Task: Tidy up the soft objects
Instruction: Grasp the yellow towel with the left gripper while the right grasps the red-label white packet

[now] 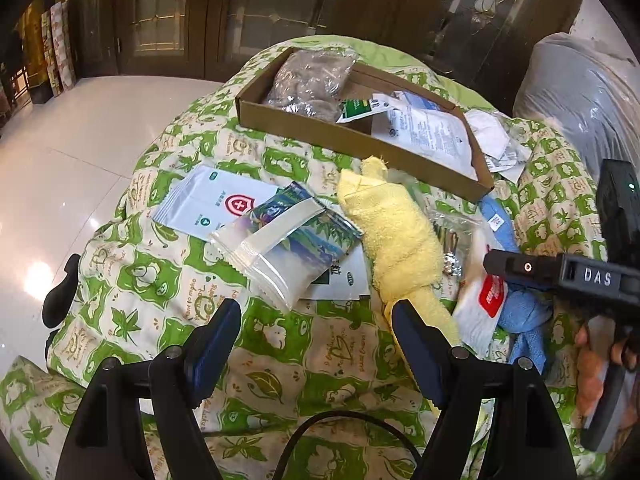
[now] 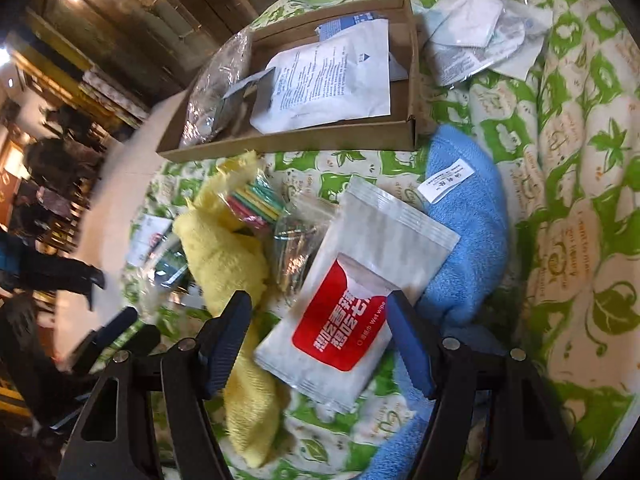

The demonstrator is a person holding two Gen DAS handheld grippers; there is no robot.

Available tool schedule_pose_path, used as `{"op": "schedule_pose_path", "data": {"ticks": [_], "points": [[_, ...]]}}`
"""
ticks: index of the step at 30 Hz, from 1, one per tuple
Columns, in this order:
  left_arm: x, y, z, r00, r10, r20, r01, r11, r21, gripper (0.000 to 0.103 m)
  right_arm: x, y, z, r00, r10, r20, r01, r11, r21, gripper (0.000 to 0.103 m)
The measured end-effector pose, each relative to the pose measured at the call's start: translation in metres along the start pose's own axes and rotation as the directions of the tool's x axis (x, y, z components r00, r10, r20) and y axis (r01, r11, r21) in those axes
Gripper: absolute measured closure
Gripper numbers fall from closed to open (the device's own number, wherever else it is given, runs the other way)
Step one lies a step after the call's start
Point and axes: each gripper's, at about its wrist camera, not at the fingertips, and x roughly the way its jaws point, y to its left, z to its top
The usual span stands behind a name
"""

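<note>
A yellow towel (image 1: pixel 394 224) lies rolled on the green-patterned quilt (image 1: pixel 280 344); it also shows in the right wrist view (image 2: pixel 228 256). A blue towel (image 2: pixel 468 236) lies beside it, with a white-and-red wet wipe pack (image 2: pixel 352 300) on top. My right gripper (image 2: pixel 320 312) is open, its jaws on either side of the wet wipe pack, just above it. It also shows in the left wrist view (image 1: pixel 520 268). My left gripper (image 1: pixel 316 320) is open and empty above the quilt, near the yellow towel's tail. A cardboard tray (image 1: pixel 360 140) holds packets.
White and clear sachets (image 1: pixel 260 232) lie left of the yellow towel. A bag of coloured sticks (image 2: pixel 256 200) and a bag of metal clips (image 2: pixel 296 248) lie between the towels. Loose mask packets (image 2: pixel 472 36) lie right of the tray. A tiled floor (image 1: pixel 80 152) is at left.
</note>
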Motion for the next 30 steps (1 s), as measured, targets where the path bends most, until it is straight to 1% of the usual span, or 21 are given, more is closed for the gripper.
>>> {"op": "schedule_pose_path", "data": {"ticks": [4,7,12,17,22,24,27,28,30], "points": [[0.004,0.001,-0.001,1.0,0.012,-0.015,-0.012,1.0,-0.004,0.022,-0.005,-0.004,-0.005,0.999,-0.039,0.018,0.039,0.999,0.019,0.035],[0.005,-0.001,-0.001,1.0,0.019,-0.017,-0.019,1.0,0.005,0.022,-0.009,-0.009,-0.009,0.999,-0.044,0.014,0.044,0.998,0.047,0.038],[0.005,-0.003,-0.001,1.0,0.019,-0.015,-0.019,1.0,0.011,0.022,-0.004,-0.008,-0.013,0.997,-0.075,0.003,0.075,0.997,0.027,0.038],[0.008,-0.013,0.005,0.999,0.019,-0.034,-0.017,0.999,0.037,0.022,-0.002,-0.01,-0.012,0.998,-0.069,0.011,0.068,0.996,0.05,0.038],[0.023,-0.037,0.014,0.998,-0.013,-0.058,0.015,0.999,0.043,0.022,-0.003,-0.02,-0.009,0.999,-0.043,0.018,0.041,0.994,0.097,0.043],[0.031,-0.05,0.018,0.997,-0.012,-0.071,0.016,0.998,0.066,0.022,-0.004,-0.024,-0.008,0.999,-0.035,0.016,0.033,0.993,0.109,0.047],[0.045,-0.071,0.024,0.996,0.029,-0.079,-0.017,0.99,0.14,0.025,-0.003,-0.026,-0.008,1.0,-0.028,0.013,0.026,0.993,0.117,0.048],[0.051,-0.076,0.027,0.995,0.045,-0.084,-0.031,0.987,0.16,0.027,-0.003,-0.027,-0.008,1.0,-0.027,0.013,0.026,0.993,0.117,0.048],[0.062,-0.079,0.032,0.994,0.062,-0.095,-0.046,0.985,0.166,0.039,-0.002,-0.027,-0.007,0.999,-0.03,0.011,0.029,0.993,0.114,0.048]]}}
